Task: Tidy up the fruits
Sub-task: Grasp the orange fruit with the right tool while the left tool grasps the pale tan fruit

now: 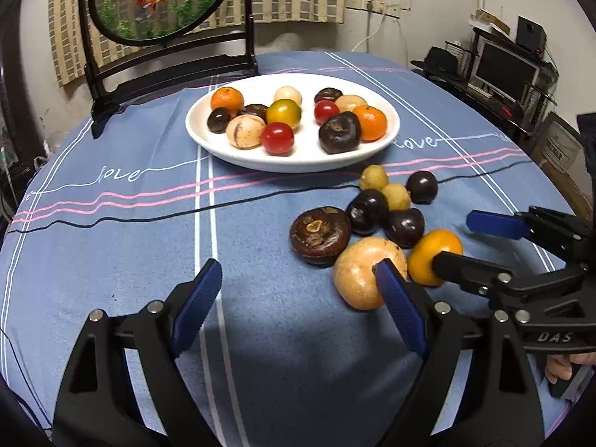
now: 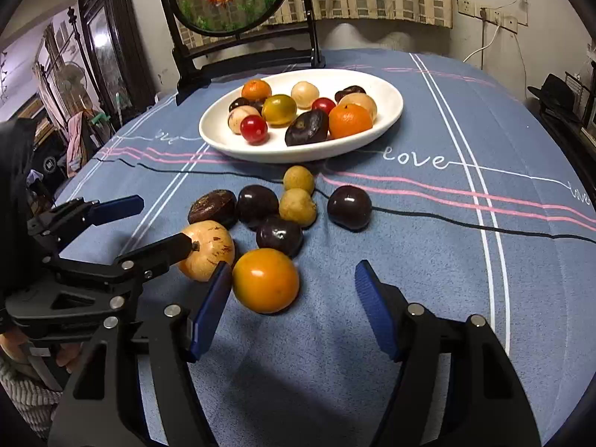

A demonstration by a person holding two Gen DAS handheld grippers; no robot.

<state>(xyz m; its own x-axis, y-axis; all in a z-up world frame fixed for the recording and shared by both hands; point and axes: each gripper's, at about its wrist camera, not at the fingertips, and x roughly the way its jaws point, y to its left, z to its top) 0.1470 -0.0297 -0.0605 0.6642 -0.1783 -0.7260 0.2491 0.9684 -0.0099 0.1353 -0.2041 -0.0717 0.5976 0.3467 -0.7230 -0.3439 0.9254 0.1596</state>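
Right claw (image 2: 294,309): blue pads apart, empty. Smooth round orange fruit (image 2: 266,280) just ahead, nearer its left pad; centre, then close gently. Left claw (image 1: 301,301): apart, empty, beside tan speckled fruit (image 1: 359,275).

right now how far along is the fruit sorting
Partly done. The white plate already holds about a dozen fruits. Nothing is in hand: both the left tongs and the right tongs are open and empty. Left on the blue cloth: eight loose fruits, including the orange fruit nearest the right tongs and the tan fruit beside the left tongs.
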